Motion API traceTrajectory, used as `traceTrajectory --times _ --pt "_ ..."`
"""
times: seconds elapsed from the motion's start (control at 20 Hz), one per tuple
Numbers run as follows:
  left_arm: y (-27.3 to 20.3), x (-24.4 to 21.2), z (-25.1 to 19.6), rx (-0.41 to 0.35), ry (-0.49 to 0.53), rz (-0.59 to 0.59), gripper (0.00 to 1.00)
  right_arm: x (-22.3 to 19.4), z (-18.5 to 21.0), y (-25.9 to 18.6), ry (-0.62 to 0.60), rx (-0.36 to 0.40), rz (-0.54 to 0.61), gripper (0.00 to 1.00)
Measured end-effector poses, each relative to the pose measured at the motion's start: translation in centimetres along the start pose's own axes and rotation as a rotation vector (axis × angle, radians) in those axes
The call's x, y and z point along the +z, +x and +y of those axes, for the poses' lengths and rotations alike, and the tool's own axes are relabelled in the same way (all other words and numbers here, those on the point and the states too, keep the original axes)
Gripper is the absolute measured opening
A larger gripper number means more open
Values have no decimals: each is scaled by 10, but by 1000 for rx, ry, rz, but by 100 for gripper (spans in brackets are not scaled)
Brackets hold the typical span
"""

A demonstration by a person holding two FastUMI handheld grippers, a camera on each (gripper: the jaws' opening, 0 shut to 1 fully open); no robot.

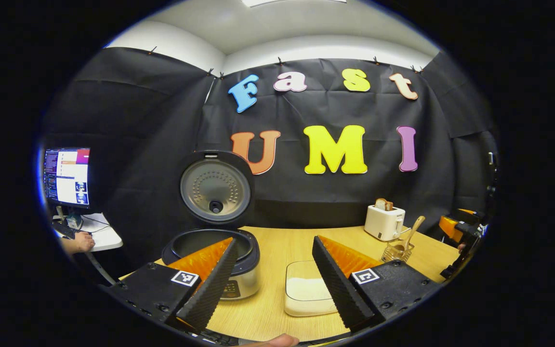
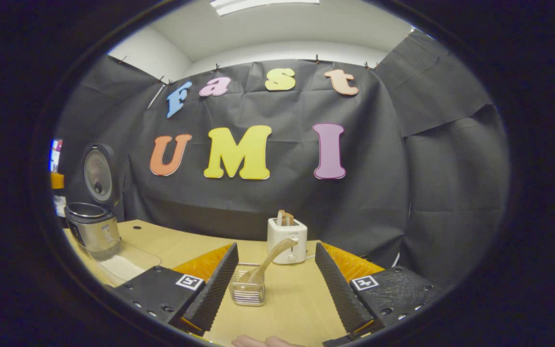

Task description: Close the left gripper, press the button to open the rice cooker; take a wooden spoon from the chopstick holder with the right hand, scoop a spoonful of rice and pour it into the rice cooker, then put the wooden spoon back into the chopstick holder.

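Facing the holder (image 2: 247,289) dead ahead, R gripper (image 2: 272,289) has fingers wide apart, empty. Spoon (image 2: 269,262) stands lower centre of frame, handle leaning up-right. L gripper (image 1: 275,284) also spread, farther off; cooker (image 1: 215,255) lid already up.

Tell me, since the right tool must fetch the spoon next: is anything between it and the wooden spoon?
Nothing visible. In the right gripper view the open right tool faces the wooden spoon, which leans in the chopstick holder just ahead. The toaster stands behind the holder, not in the path.
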State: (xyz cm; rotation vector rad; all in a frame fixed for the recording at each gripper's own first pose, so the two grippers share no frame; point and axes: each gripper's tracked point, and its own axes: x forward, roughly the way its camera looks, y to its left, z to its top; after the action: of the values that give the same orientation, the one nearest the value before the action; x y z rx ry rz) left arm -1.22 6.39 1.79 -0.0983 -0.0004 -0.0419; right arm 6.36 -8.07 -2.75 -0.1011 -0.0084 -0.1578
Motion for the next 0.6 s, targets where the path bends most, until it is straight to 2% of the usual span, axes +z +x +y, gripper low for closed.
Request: traceTrajectory --times 0.25,0.35,0.4,0.5,0.6 --pt "0 0 -5 -6 99 -10 99 -21 3 42 8 -9 53 96" --pt "-3 -3 -5 0 103 1 99 -27 6 57 19 -8 70 96" --pt "-2 -3 -6 -1 105 3 95 -31 14 64 40 15 76 95" --pt "-3 -3 -6 -3 107 4 99 -44 24 81 75 43 112 95" --pt "-4 1 0 17 106 -10 99 -63 25 100 80 26 179 95"
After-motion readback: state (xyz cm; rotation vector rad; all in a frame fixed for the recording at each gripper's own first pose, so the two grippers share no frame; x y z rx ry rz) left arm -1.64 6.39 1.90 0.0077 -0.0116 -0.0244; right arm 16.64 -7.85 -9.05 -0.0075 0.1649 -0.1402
